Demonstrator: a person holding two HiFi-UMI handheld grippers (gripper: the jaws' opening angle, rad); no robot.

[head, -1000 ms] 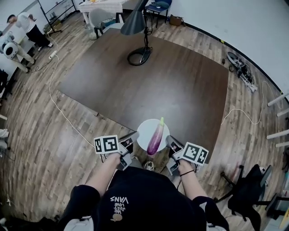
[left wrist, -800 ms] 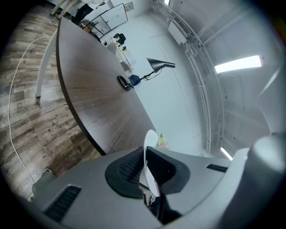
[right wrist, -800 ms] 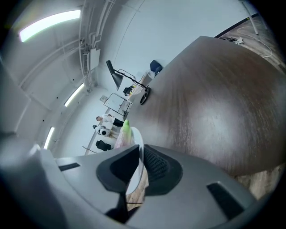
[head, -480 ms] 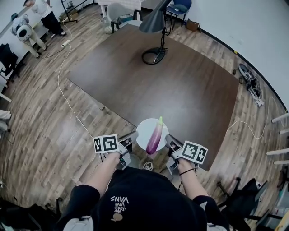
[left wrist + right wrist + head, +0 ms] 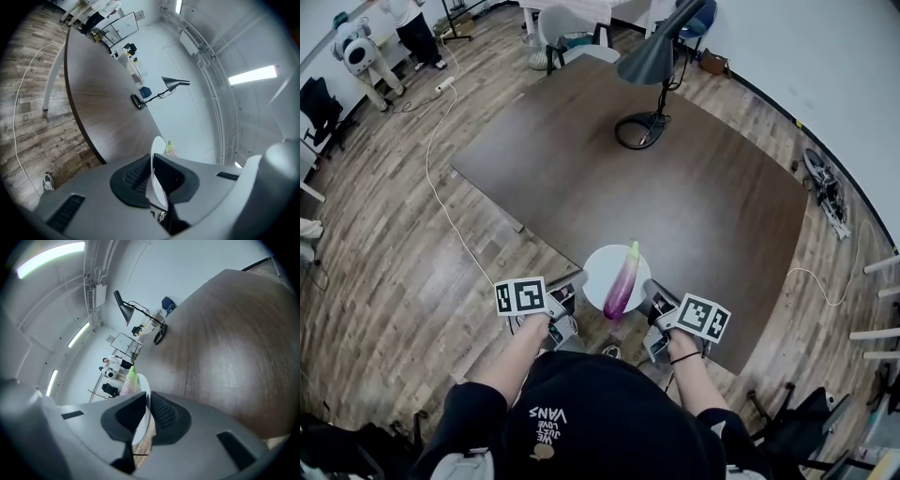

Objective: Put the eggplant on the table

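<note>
1. Head view: a purple eggplant (image 5: 622,284) with a green tip lies lengthwise on a white plate (image 5: 598,265). The plate is held up at the near edge of the dark wooden table (image 5: 675,187). The left gripper (image 5: 577,284) grips the plate's left rim and the right gripper (image 5: 649,291) its right rim, so the eggplant sits between the two, closer to the right one. A black lamp (image 5: 652,84) stands at the table's far side.

2. Left gripper view: the left gripper (image 5: 152,176) has its jaws narrow, pinched on the thin edge of the plate (image 5: 158,150). The eggplant's green tip (image 5: 170,147) peeks out just beyond the rim. The table (image 5: 103,108) and lamp (image 5: 173,83) lie ahead.

3. Right gripper view: the right gripper (image 5: 146,416) likewise clamps its jaws on the plate's (image 5: 143,385) edge. The eggplant (image 5: 130,380) rests on the plate's far face, past the jaws. The table (image 5: 234,348) spreads to the right, with the lamp (image 5: 123,308) beyond.
</note>
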